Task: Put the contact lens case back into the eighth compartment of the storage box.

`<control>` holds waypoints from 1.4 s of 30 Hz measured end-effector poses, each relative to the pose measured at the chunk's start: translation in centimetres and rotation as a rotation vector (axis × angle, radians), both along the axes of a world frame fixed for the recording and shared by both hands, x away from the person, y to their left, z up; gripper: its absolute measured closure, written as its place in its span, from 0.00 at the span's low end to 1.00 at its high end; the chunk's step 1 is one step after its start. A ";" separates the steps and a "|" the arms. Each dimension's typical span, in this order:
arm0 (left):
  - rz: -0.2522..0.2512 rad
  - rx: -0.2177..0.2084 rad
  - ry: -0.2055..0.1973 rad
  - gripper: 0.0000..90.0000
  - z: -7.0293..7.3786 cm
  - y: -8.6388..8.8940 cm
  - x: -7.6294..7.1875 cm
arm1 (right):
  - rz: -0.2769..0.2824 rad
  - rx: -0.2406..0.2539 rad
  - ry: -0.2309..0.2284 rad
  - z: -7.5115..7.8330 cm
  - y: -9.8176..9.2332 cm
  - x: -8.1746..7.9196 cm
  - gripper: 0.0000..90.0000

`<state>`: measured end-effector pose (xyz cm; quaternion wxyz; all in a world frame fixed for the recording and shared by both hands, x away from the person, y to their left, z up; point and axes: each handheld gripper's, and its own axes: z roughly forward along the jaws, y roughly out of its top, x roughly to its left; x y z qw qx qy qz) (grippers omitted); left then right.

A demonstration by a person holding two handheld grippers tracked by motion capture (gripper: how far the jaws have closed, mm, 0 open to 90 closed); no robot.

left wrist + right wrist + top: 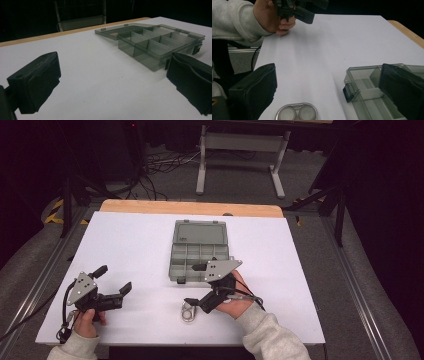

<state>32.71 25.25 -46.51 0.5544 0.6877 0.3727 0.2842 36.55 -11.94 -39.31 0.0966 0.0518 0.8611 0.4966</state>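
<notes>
Near the front edge of the white table (130, 245), just short of the grey compartment box (199, 251), lies a small clear twin-cup case (188, 312) with two round wells side by side. It rests flat on the table surface, a little to the front of the box's front wall and apart from it. Right gripper (212, 282) sits directly beside the case, on the box's front right side; its jaws stand wide apart, one reaching over the box's front edge, the other low next to the case, with nothing between them. In the right gripper view the case (297, 112) lies between the two jaws, untouched, and the box's black latch (349, 92) shows on its front wall. Box lid (200, 231) is folded back flat behind the compartments. Left gripper (110, 287) rests well to the left of the box, jaws spread wide and empty, pointing toward the box (160, 45).
</notes>
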 end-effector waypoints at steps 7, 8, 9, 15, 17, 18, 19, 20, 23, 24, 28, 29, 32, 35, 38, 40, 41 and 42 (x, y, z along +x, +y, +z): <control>0.000 -0.001 0.001 0.00 0.0 0.0 0.0 | 0.040 -0.045 0.048 -0.3 0.6 0.4 0.03; 0.000 -0.001 0.001 0.00 0.0 0.0 0.0 | 0.045 -0.051 0.060 -0.4 0.7 0.5 0.03; 0.000 -0.001 0.001 0.00 0.0 0.0 0.0 | 0.050 -0.053 0.076 -0.4 0.6 0.6 0.03; -0.001 -0.001 0.001 0.00 0.0 0.0 0.0 | 0.054 -0.104 0.116 -1.0 0.8 0.6 0.04; -0.001 -0.001 0.001 0.00 0.0 0.0 0.0 | 0.063 -0.139 0.136 -1.4 1.0 0.6 0.04; 0.000 -0.001 0.001 0.00 0.0 0.0 0.0 | 0.063 -0.147 0.140 -1.5 1.0 0.6 0.04; 0.000 -0.001 0.001 0.00 0.0 0.0 0.0 | 0.063 -0.147 0.140 -1.5 1.0 0.6 0.04; 0.000 0.000 0.001 0.00 0.0 0.0 0.0 | 0.065 -0.162 0.144 -1.6 1.1 0.6 0.04; -0.001 -0.001 0.001 0.00 0.0 0.0 0.0 | 0.070 -0.219 0.140 -2.1 1.4 0.4 0.04; -0.001 0.000 0.001 0.00 0.0 0.0 0.0 | 0.068 -0.228 0.136 -2.2 1.5 0.4 0.04; -0.001 0.000 0.001 0.00 0.0 0.0 0.0 | 0.077 -0.258 0.134 -2.5 1.6 0.3 0.04; -0.001 0.000 0.001 0.00 0.0 0.0 0.0 | 0.078 -0.266 0.132 -2.6 1.7 0.2 0.04; -0.001 0.000 0.001 0.00 0.0 0.0 0.0 | 0.086 -0.297 0.136 -2.9 1.8 0.1 0.04; -0.001 0.000 0.001 0.00 0.0 0.0 0.0 | 0.089 -0.313 0.140 -3.1 2.0 0.1 0.04; -0.002 0.000 0.001 0.00 0.0 0.0 0.0 | 0.096 -0.332 0.150 -3.4 2.1 0.0 0.04; -0.002 0.000 0.001 0.00 0.0 0.0 0.0 | 0.109 -0.350 0.152 -3.6 2.3 0.0 0.04; -0.002 0.000 0.001 0.00 0.0 0.0 0.0 | 0.109 -0.350 0.152 -3.6 2.3 0.0 0.04; -0.002 0.000 0.001 0.00 0.0 0.0 0.0 | 0.107 -0.356 0.150 -3.7 2.3 0.0 0.04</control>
